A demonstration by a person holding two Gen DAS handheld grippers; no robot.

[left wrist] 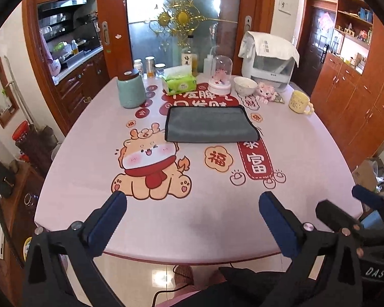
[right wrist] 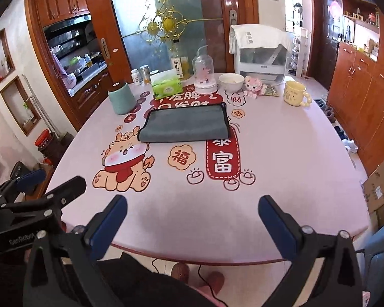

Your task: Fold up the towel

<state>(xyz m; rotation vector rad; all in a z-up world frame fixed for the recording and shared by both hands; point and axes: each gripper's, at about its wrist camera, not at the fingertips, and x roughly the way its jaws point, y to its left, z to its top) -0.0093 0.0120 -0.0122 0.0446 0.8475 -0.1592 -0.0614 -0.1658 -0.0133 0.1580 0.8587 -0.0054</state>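
Grey towel (left wrist: 211, 125) lies flat mid-table, looks already folded to neat rectangle; fold step likely done or one more fold left, cannot tell. Left gripper (left wrist: 192, 220) and right gripper (right wrist: 192, 221) both spread wide, empty, hovering at near table (left wrist: 76, 179) edge, well apart from towel. Next: reach forward to near towel edge. Teal jar (left wrist: 130, 89), tissue box (left wrist: 180, 83), bowl (left wrist: 245, 85), yellow mug (left wrist: 300, 101) crowd far side; near approach unobstructed.

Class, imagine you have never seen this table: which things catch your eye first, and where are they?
First the big cartoon dragon print on the pink tablecloth, near the front. Behind it the grey towel lies flat at mid-table. The open left gripper and right gripper hover at the near edge.
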